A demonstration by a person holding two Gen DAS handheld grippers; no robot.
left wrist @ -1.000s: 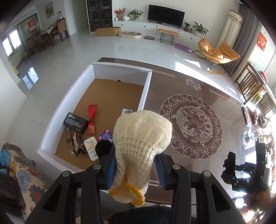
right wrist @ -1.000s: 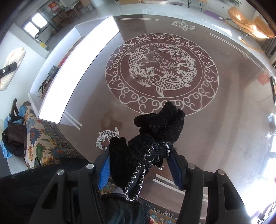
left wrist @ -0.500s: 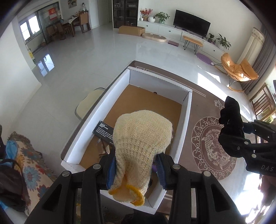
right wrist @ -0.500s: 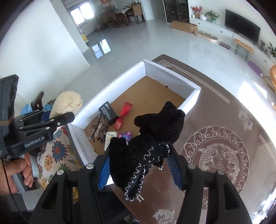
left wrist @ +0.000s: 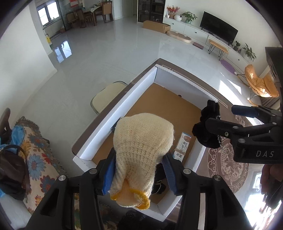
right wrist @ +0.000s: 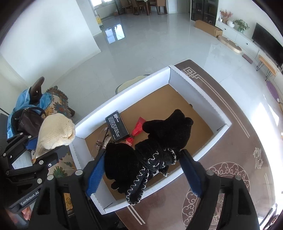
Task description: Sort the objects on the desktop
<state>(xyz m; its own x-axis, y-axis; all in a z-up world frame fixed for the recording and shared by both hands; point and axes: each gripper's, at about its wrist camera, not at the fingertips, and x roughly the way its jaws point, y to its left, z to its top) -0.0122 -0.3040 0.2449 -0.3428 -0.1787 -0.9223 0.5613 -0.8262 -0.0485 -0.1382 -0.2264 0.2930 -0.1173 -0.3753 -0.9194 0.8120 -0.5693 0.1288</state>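
Holding both gloves over the white box (right wrist: pixel 122 104), you are clamping the cream knitted glove (left wrist: pixel 141 146) in your left gripper (left wrist: pixel 139 174), its pads pressing the knit just above the near-left corner of the box. Your right gripper (right wrist: pixel 143 169) is closing on the black glove (right wrist: pixel 155 146), which is hanging above the box's cardboard floor, near the black carton (right wrist: pixel 117 126) and red packet (right wrist: pixel 137 128) lying inside.

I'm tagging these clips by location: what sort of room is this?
Most likely a home living room: a flat-screen TV on a long white cabinet, an orange lounge chair, and a dining table with chairs at the far end.
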